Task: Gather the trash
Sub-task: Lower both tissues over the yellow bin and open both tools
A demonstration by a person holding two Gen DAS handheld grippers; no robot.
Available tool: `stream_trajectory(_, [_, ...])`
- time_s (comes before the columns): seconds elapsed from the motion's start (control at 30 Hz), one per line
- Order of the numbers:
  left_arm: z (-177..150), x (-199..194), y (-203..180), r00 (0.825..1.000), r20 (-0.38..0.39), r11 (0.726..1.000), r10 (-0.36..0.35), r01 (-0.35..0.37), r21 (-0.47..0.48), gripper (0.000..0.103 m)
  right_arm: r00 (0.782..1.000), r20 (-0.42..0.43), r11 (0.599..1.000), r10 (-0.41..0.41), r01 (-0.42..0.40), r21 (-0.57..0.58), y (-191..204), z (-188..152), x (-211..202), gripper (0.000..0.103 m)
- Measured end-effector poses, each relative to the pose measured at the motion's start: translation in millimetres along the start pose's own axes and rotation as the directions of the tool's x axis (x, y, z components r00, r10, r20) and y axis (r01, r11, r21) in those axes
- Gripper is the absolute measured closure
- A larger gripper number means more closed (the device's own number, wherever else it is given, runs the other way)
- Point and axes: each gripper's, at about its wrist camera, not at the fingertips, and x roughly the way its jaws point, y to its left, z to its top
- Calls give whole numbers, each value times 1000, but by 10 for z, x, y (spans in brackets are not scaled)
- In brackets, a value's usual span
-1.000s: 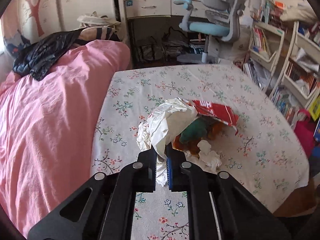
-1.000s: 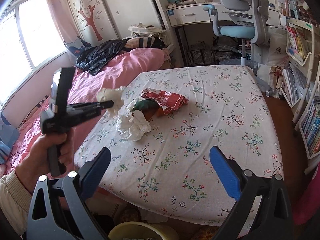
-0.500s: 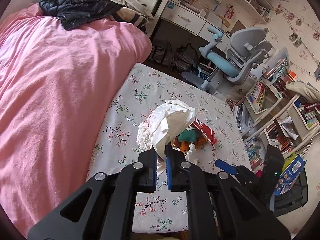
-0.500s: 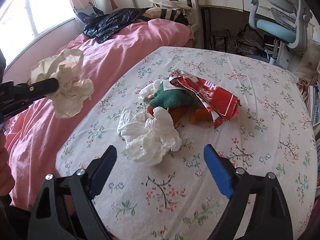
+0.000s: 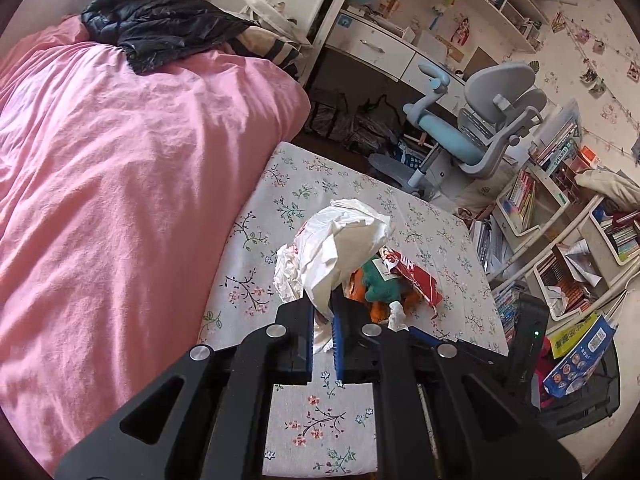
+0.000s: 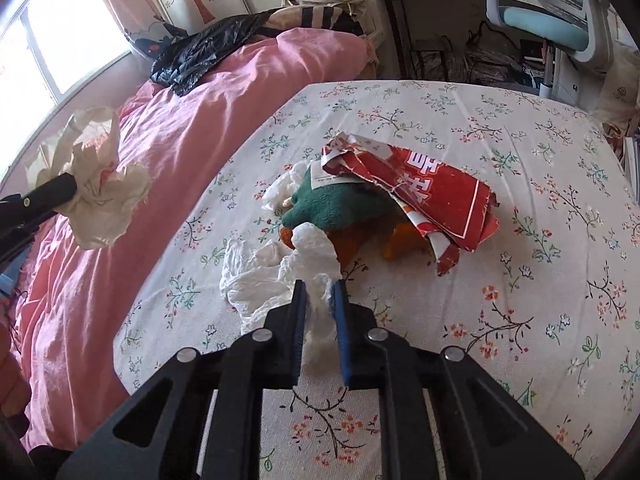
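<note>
The left gripper (image 5: 323,312) pinches a crumpled cream paper wad (image 5: 344,244) aloft — the right gripper (image 6: 319,296) is closing on thin white crumpled tissue (image 6: 276,276) lying on the near floral sheet (image 6: 500,320).

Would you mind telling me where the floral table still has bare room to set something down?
The floral table is bare right of the red wrapper, out to its right edge, and along the far edge toward the desk chair. It is crowded in the middle-left, where white tissue, the wrapper and green and orange plush pile together.
</note>
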Motion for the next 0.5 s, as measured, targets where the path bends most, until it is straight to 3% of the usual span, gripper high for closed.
stream_trajectory(0.5, [-87, -58, -134, 1000, 9, 998, 19, -20, 62, 96, 992, 69, 994, 102, -100, -37, 251, 21, -366, 90])
